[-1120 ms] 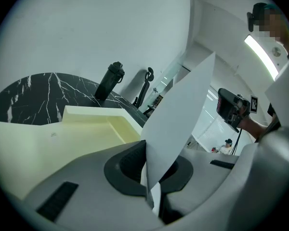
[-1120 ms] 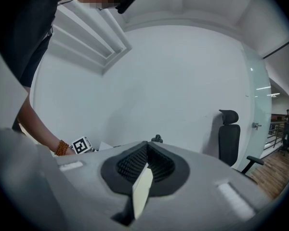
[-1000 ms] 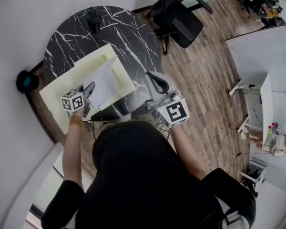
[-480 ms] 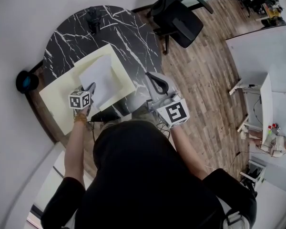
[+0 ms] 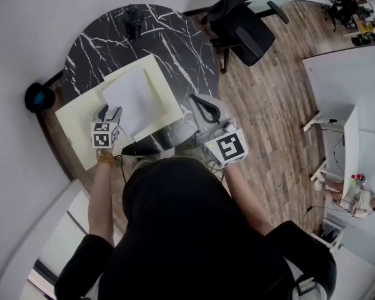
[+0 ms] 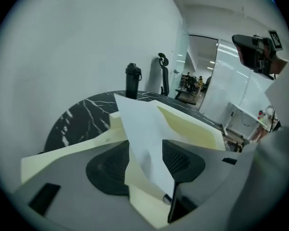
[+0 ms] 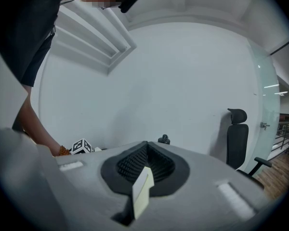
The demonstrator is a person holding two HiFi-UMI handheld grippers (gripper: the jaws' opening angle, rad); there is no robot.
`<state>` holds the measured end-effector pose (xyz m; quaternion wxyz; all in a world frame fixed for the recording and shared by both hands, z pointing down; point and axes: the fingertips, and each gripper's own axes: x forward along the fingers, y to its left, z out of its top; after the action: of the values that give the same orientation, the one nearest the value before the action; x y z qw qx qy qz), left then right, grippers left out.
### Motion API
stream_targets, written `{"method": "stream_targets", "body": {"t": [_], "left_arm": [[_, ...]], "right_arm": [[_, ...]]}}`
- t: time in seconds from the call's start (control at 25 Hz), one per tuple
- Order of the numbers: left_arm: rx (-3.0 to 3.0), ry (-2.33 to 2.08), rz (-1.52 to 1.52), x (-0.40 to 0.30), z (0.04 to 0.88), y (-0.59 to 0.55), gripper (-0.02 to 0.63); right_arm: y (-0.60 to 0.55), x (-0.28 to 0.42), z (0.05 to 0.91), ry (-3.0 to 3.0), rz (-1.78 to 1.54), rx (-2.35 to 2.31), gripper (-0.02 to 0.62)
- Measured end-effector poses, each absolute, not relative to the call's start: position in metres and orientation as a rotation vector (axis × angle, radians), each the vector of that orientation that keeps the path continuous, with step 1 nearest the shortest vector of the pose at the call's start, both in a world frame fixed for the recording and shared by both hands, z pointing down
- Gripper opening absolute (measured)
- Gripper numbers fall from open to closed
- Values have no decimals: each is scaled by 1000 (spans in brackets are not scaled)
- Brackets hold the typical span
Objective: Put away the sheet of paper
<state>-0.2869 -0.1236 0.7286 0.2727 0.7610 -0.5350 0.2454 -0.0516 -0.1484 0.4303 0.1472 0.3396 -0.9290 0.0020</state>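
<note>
A white sheet of paper [image 5: 134, 99] lies on an open cream folder [image 5: 75, 124] on the black marble table [image 5: 175, 42]. My left gripper [image 5: 108, 112] is at the sheet's near left corner. Its jaws are opening. In the left gripper view the paper [image 6: 144, 129] still runs between the parted jaws, above the folder [image 6: 192, 124]. My right gripper [image 5: 200, 105] hovers at the folder's right edge. In the right gripper view its jaws [image 7: 142, 186] are shut on a thin cream edge [image 7: 140, 191], apparently the folder's.
A black bottle [image 5: 133, 19] stands at the table's far side. An office chair [image 5: 247, 24] is on the wood floor to the right. A round black and blue object [image 5: 36, 97] sits on the floor at the left. The wall runs close along the left.
The sheet, held up and bent a second ago, has come down flat on the folder. My left gripper's jaws have parted. The right gripper has stayed in place.
</note>
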Motion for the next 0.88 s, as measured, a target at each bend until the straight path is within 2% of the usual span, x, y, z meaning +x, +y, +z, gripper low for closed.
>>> {"method": "stream_targets", "body": {"t": [0.2, 0.4, 0.6, 0.88], "left_arm": [[1955, -1701, 668, -340, 710, -94, 227], [2149, -1482, 872, -289, 720, -73, 227], [2211, -1259, 941, -237, 763, -65, 227], [2189, -1174, 976, -219, 783, -82, 222]], "right_arm": [[-144, -55, 433, -2680, 20, 969, -2], [-140, -55, 435, -2679, 30, 971, -2], [-137, -48, 431, -2669, 17, 991, -2], [-145, -20, 429, -2640, -15, 1073, -2]]}}
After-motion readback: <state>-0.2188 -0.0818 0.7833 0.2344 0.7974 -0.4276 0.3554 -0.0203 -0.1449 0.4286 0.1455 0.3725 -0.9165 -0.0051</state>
